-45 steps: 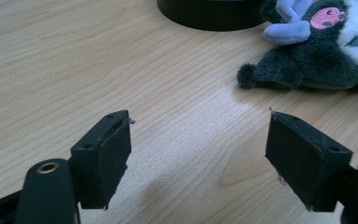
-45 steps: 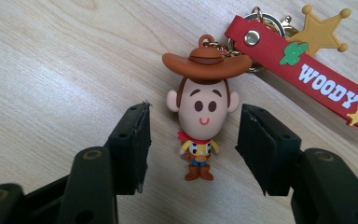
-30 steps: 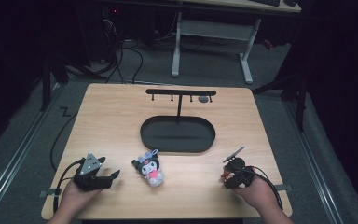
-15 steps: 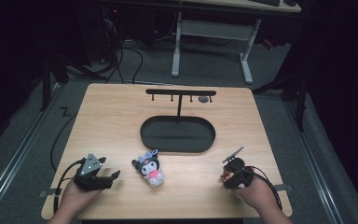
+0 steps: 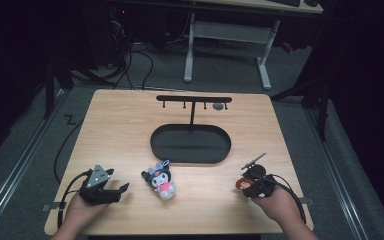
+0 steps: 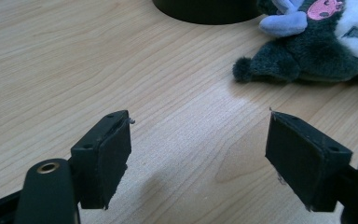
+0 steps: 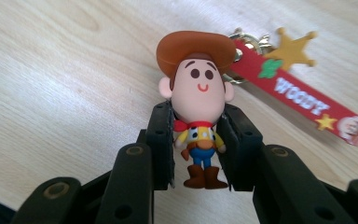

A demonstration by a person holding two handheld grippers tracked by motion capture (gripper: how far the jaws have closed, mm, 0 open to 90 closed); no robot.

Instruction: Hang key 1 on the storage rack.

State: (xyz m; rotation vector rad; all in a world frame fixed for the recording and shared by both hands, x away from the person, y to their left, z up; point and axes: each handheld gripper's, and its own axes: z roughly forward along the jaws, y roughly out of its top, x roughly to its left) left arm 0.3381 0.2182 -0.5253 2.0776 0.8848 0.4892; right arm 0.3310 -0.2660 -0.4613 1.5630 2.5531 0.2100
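The right tool (image 7: 196,142) is clenched on a small cowboy keychain figure (image 7: 196,100), its jaws pressing the figure's body just under the large head, low in the centre of the right gripper view. In the high view this right tool (image 5: 254,184) sits at the lower right of the frame, on the worktop (image 5: 130,125). The figure looks like moulded rubber or vinyl: light, fairly firm and a bit grippy, so the hold at the narrow torso seems sound. Its red strap (image 7: 303,100) with a gold star and a metal ring trails to the upper right of that view and will probably dangle and swing once lifted.

The left tool (image 6: 198,154) is released, jaws wide apart over bare wood, at the lower left of the high view (image 5: 111,190). A soft plush toy (image 5: 161,181) lies right of it, below the black oval tray (image 5: 190,144) with its hook stand (image 5: 194,100).

The ring behind the hat is half hidden, and the stand's hooks are too small to make out.
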